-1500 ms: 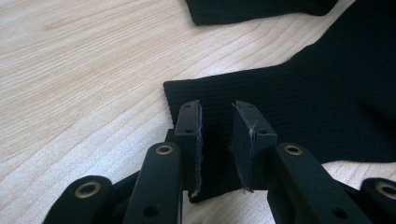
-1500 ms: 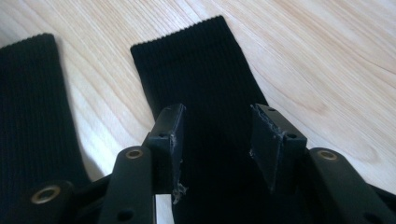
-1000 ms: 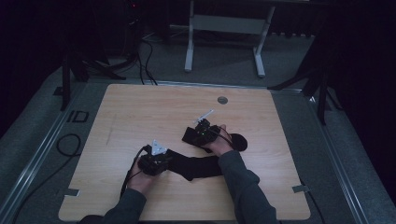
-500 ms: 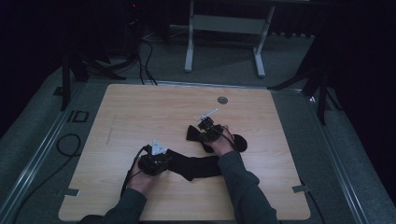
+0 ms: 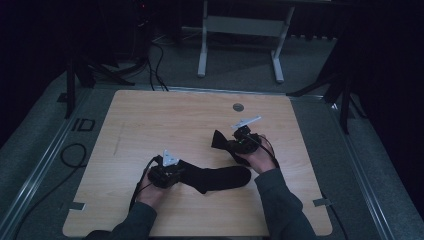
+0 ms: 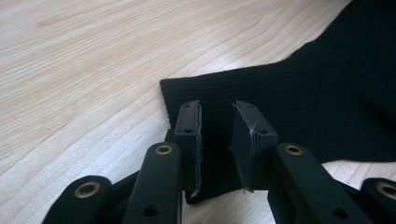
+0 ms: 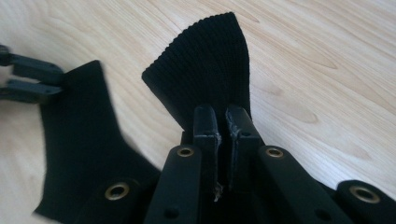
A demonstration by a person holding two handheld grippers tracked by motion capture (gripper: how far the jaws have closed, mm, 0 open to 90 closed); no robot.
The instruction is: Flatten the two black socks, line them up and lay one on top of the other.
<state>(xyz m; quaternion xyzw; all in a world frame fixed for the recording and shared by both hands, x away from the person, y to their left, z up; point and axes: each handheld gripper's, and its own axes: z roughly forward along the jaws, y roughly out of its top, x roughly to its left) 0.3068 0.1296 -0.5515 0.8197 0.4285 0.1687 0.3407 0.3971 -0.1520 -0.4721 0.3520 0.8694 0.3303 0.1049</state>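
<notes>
While the high view shows two black socks low on the table [image 5: 150, 120], the flat sock [image 5: 220, 178] lies lower centre beside the left gripper [image 5: 176, 175], the raised sock [image 5: 218, 138] right of centre.

From the left gripper view, its jaws stand apart over the flat sock's cuff [image 6: 289, 102].

From the right gripper view, the right gripper [image 7: 222, 122] pinches the raised sock [image 7: 205, 60] tight.

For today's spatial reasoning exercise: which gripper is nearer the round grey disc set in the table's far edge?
Right. The right gripper holds a black sock just below the disc; the left gripper sits farther away, toward the table's near edge.
</notes>
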